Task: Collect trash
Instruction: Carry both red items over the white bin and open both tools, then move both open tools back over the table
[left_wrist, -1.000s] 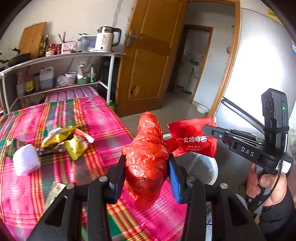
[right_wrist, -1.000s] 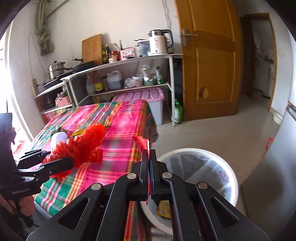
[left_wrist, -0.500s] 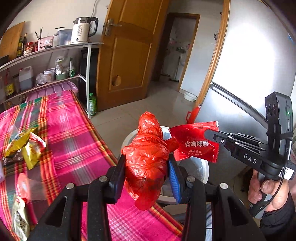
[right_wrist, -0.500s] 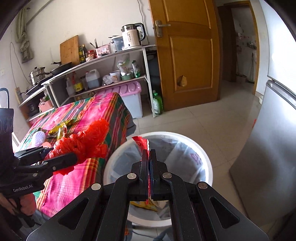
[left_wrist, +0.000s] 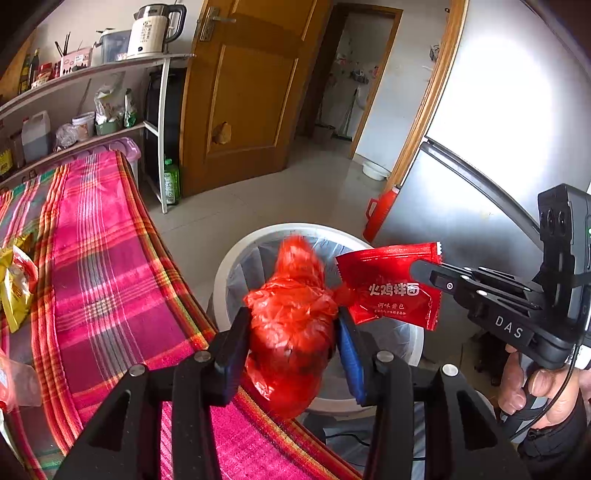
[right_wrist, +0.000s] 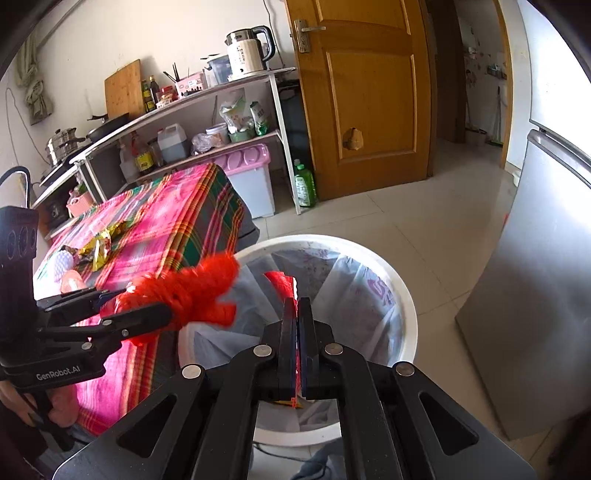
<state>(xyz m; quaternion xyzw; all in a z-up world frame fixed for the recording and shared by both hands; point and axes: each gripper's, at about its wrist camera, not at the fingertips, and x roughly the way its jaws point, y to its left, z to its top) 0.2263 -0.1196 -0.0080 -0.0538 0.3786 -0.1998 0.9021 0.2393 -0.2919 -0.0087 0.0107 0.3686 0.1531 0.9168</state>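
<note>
Covering table, plaid cloth (left_wrist: 110, 266) (pink), tiled floor (right_wrist: 424, 221)

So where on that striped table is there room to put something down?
Bare: the striped cloth from the yellow wrappers across to the edge by the white bin. Crowded: the wrappers' side, and over the bin, where the red bag and red sachet hang.

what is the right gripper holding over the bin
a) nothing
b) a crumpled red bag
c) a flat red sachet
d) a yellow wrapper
c: the right gripper is shut on the flat red sachet above the bin; the crumpled red bag sits in the left gripper.
</note>
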